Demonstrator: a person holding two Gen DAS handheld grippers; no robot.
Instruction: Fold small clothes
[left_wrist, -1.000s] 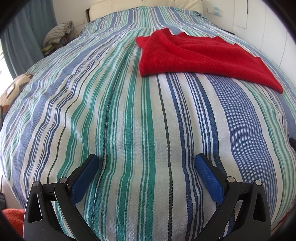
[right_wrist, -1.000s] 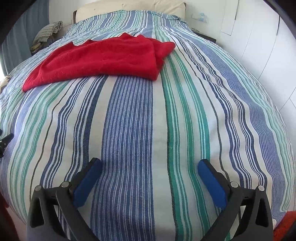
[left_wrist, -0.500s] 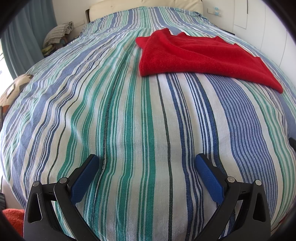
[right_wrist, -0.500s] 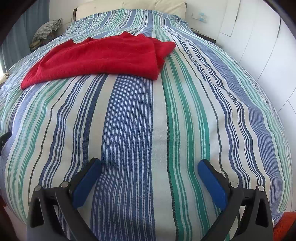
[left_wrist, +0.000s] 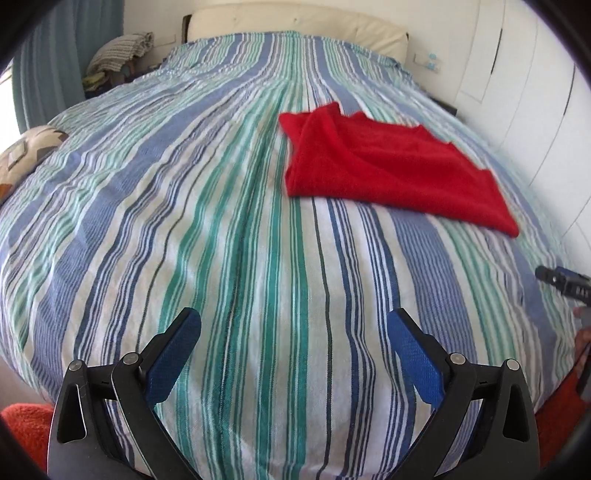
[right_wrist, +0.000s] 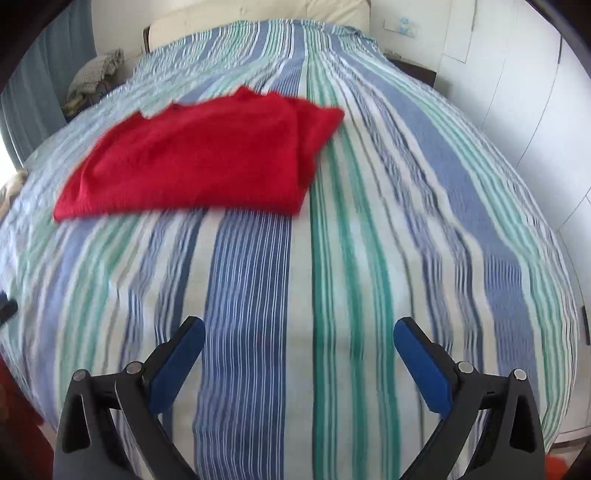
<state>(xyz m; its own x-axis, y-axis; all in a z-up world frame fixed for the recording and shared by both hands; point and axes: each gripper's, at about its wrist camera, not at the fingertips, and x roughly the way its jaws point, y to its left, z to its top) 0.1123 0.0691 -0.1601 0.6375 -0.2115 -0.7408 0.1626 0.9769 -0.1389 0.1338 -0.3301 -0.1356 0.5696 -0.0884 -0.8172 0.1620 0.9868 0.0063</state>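
Note:
A red garment (left_wrist: 384, 166) lies folded flat on the striped bedspread (left_wrist: 221, 240), ahead and to the right of my left gripper (left_wrist: 293, 328). That gripper is open and empty, above the near part of the bed. In the right wrist view the same red garment (right_wrist: 207, 162) lies ahead and to the left of my right gripper (right_wrist: 299, 332), which is open and empty too. The tip of the right gripper (left_wrist: 557, 277) shows at the right edge of the left wrist view.
A cream headboard (left_wrist: 295, 18) stands at the far end. White wardrobe doors (right_wrist: 517, 74) line the right side. A pile of folded cloth (left_wrist: 118, 51) and blue curtains (left_wrist: 55, 55) are at the far left. A patterned cushion (left_wrist: 26, 155) lies at the bed's left edge.
Both grippers have risen and tilted back, so the red garment sits lower and smaller in both views. The garment itself has not moved. Both stay open.

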